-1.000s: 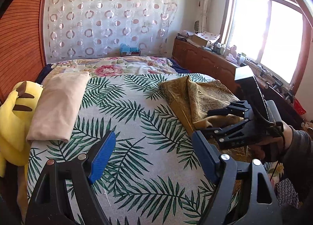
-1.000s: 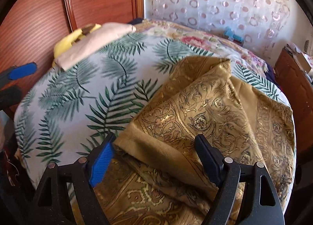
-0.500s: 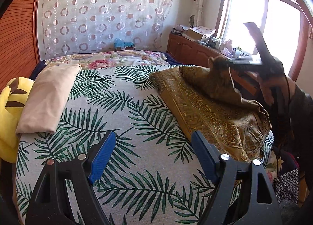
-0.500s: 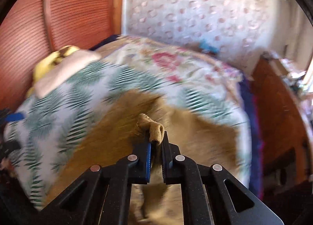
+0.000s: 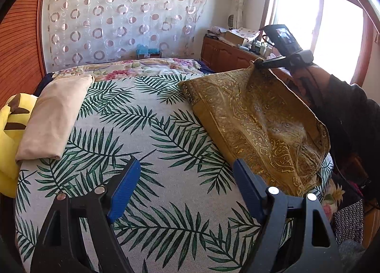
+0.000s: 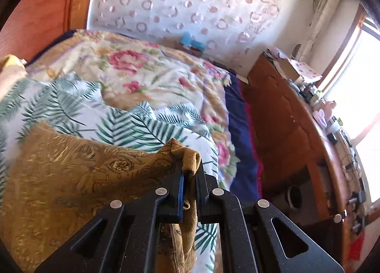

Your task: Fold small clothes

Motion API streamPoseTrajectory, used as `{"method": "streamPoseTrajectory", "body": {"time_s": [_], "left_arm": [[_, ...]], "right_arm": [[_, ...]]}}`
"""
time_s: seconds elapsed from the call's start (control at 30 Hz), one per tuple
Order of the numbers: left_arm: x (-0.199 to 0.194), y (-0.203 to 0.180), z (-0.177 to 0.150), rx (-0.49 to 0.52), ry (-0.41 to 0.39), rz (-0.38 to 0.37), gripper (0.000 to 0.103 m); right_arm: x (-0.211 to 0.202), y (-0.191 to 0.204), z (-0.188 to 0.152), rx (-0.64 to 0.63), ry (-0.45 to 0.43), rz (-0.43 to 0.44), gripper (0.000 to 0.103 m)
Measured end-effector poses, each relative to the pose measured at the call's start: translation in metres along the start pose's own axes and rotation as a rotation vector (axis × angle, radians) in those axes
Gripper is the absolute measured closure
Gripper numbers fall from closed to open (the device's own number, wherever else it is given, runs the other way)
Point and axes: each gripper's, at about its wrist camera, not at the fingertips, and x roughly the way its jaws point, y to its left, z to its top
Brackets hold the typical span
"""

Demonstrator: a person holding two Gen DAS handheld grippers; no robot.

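Bed (image 5: 166, 130) fills most of both views, covered by a white spread printed with green palm fronds; a floral quilt (image 6: 147, 68) lies beyond it toward the far end, under a curtain with ring pattern (image 5: 123, 11). Wooden sideboard (image 6: 285, 130) runs along the bed's right side below the window, its top cluttered with small items too small to name. Gold patterned cloth (image 5: 256, 118) lies along the right edge of the bed, its near end draped over the near right corner, its far corner lifted off the spread. Folded beige cloth (image 5: 54, 116) lies along the left edge, with a yellow plush toy (image 5: 9, 130) just beside it at the bed's left side. Right gripper (image 6: 190, 173) has its jaws pinched tight on the raised corner of the gold cloth, a bunch of fabric poking out past the tips; from the left wrist view it sits high above the right edge. Left gripper (image 5: 185, 190) hovers over the near edge of the bed, jaws spread wide, holding nothing, right finger close beside the gold cloth's near end.
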Motion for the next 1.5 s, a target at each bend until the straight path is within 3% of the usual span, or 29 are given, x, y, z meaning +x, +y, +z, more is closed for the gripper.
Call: {"method": "streamPoseTrajectory", "body": {"time_s": [0.1,0.17,0.23,0.33,0.43,0.7,0.87,1.0,1.07,1.13,1.2,1.23,1.27,1.4,1.5], "left_arm": [[0.000,-0.001,-0.001,0.001,0.005,-0.002,0.023],[0.000,-0.003,-0.002,0.005,0.008,-0.007,0.023],[0.001,-0.006,-0.003,0.009,0.012,-0.011,0.023],[0.003,-0.011,-0.004,0.016,0.014,-0.018,0.023],[0.005,-0.016,-0.004,0.026,0.017,-0.028,0.023],[0.015,-0.036,-0.005,0.061,0.041,-0.056,0.023],[0.024,-0.050,-0.006,0.082,0.065,-0.072,0.023],[0.029,-0.060,-0.005,0.098,0.081,-0.082,0.023],[0.031,-0.065,-0.006,0.108,0.088,-0.083,0.023],[0.032,-0.068,-0.006,0.110,0.090,-0.085,0.023],[0.032,-0.070,-0.006,0.112,0.092,-0.087,0.023],[0.032,-0.070,-0.007,0.114,0.094,-0.086,0.023],[0.033,-0.071,-0.007,0.115,0.096,-0.085,0.023],[0.029,-0.073,-0.007,0.116,0.094,-0.089,0.023],[0.029,-0.075,-0.007,0.115,0.096,-0.102,0.023]], "right_arm": [[0.019,0.010,0.010,0.027,0.041,-0.006,0.091],[0.020,0.004,0.020,0.065,0.065,-0.041,0.062],[0.013,-0.008,0.021,0.102,0.046,-0.068,0.050],[0.002,-0.018,0.013,0.158,0.026,-0.021,0.050],[-0.020,-0.016,-0.010,0.156,-0.003,0.092,0.050],[-0.089,0.008,-0.114,0.119,-0.027,0.253,0.050],[-0.115,0.014,-0.173,0.151,-0.026,0.284,0.050],[-0.129,0.005,-0.194,0.159,-0.027,0.276,0.050],[-0.136,0.004,-0.199,0.160,-0.036,0.292,0.062],[-0.139,0.004,-0.200,0.153,-0.056,0.301,0.065],[-0.137,0.002,-0.199,0.156,-0.065,0.311,0.078],[-0.136,0.005,-0.201,0.156,-0.062,0.311,0.093],[-0.135,0.005,-0.201,0.156,-0.063,0.312,0.099],[-0.154,-0.008,-0.213,0.264,-0.136,0.326,0.099],[-0.165,-0.024,-0.230,0.313,-0.164,0.246,0.100]]}}
